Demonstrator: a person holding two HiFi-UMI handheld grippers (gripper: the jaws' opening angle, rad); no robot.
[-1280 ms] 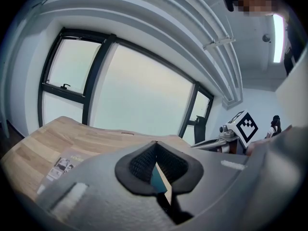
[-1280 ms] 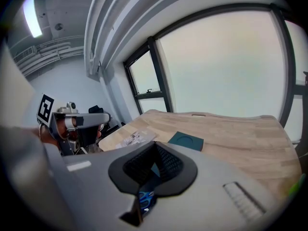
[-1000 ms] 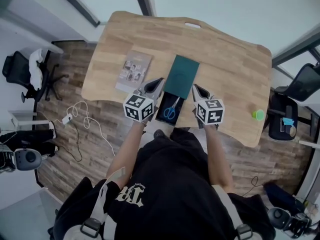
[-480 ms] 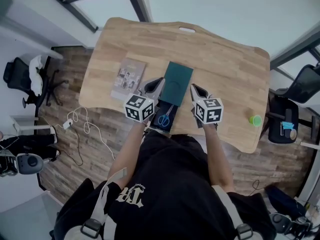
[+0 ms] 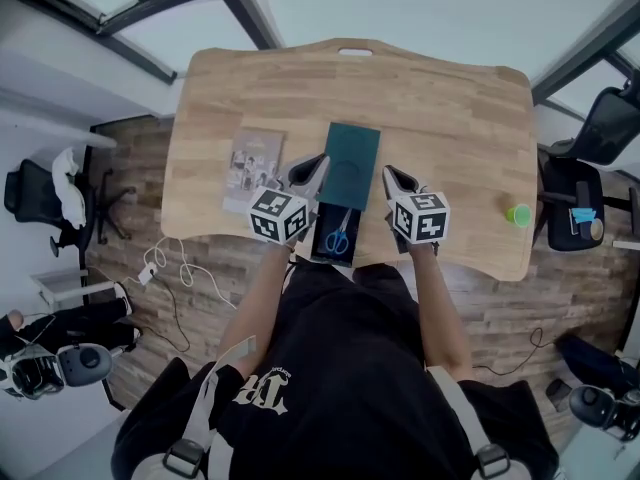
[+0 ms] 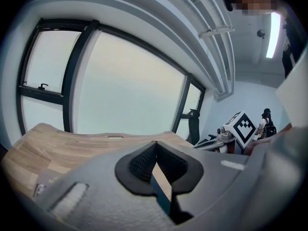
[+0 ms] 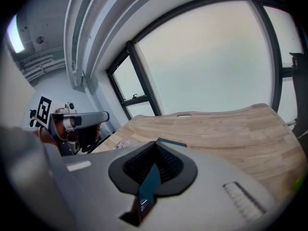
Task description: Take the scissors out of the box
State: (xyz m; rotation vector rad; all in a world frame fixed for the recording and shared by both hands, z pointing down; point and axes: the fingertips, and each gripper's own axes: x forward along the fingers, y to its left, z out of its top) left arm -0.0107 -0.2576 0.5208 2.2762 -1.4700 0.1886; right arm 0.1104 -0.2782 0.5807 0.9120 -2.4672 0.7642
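1. Head view, progress: the box (image 5: 349,158) lies at the near edge of the table (image 5: 450,98). Its teal lid (image 5: 352,148) is slid toward the far side, which leaves the dark tray (image 5: 318,246) open on the near side. The blue-handled scissors (image 5: 337,238) lie in that tray. I judge the opening done and the lifting-out not yet begun.
2. Head view, tools: the left gripper (image 5: 318,161) sits just left of the box and the right gripper (image 5: 388,174) just right of it. Neither is on the scissors.
3. Head view, surroundings: a booklet (image 5: 255,160) lies left of the box and a small green object (image 5: 517,214) well to its right. Nothing covers the tray, though its walls probably narrow the access.
4. Left gripper view: the left gripper (image 6: 155,143) is clenched tip to tip and empty.
5. Right gripper view: the right gripper (image 7: 156,142) is likewise clenched and empty. One of them must open before a grasp.
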